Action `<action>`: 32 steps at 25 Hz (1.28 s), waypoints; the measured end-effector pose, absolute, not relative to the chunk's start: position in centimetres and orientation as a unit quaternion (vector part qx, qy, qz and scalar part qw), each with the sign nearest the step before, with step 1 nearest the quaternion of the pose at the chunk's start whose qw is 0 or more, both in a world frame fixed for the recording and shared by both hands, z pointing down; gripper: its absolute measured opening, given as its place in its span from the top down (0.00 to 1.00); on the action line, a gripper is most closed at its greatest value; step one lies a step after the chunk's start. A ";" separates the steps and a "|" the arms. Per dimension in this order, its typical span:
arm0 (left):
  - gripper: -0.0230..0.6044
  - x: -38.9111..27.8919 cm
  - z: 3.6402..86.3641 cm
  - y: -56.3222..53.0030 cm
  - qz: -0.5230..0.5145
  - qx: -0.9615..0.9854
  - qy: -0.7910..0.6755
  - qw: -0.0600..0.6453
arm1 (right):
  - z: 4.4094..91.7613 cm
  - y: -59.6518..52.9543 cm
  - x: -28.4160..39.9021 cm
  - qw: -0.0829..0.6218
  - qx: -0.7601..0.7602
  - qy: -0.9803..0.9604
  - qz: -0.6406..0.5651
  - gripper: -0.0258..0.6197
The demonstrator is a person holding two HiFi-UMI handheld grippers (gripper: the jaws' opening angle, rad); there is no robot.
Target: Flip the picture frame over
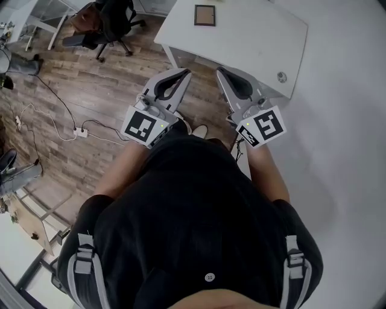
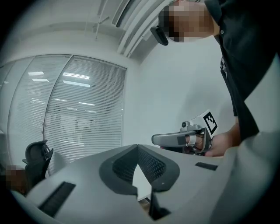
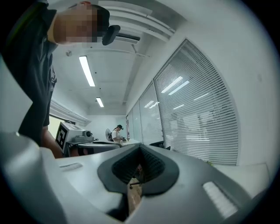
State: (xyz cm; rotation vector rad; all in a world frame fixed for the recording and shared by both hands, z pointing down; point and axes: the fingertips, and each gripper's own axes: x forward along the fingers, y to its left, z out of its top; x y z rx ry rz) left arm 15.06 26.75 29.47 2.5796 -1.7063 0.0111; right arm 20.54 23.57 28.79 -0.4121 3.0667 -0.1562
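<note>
Black shirt of the person [image 1: 193,205] fills the lower head view, nearest the lens. Left gripper [image 1: 184,73] and right gripper [image 1: 220,71] are held level in front of the body, side by side, well short of the white rectangular table [image 1: 253,42]. Both pairs of jaws are closed tip to tip with nothing between them. Each gripper view shows only the diamond-shaped gap behind the tips, with background showing through it. Judgement: a ready pose, with the tools carried closed and empty because the approach has not begun.

Small square wooden picture frame [image 1: 204,15] lies flat near the table's far edge, alone and well apart from both grippers. A brown panel faces up; whether that is the front or the backing I cannot tell. Because the frame lies flat, an edge will probably have to be lifted before it can be turned, so the jaws would need to open first. Task not yet started.

Writing: none legible. The gripper cubes carry only black-and-white square marker patterns. No brand or label can be made out on the frame, the table, or the black office chair [image 1: 114,24] on the wood-plank floor [image 1: 78,78].
</note>
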 end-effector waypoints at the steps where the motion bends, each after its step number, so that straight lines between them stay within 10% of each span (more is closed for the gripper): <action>1: 0.96 15.0 29.6 26.9 0.004 0.833 -0.553 0.025 | 28.9 23.8 20.6 0.021 -0.132 0.990 -0.049 0.95; 10: 0.96 15.4 29.6 28.2 0.006 0.830 -0.557 0.029 | 29.3 24.9 21.1 0.002 -0.145 0.989 -0.023 0.94; 17: 0.96 15.8 29.9 29.0 0.017 0.834 -0.551 0.024 | 29.6 24.6 22.0 -0.003 -0.178 0.984 -0.019 0.61; 32: 0.96 13.7 30.0 27.8 0.018 0.835 -0.550 0.028 | 29.9 22.3 21.5 0.001 -0.219 0.975 -0.030 0.40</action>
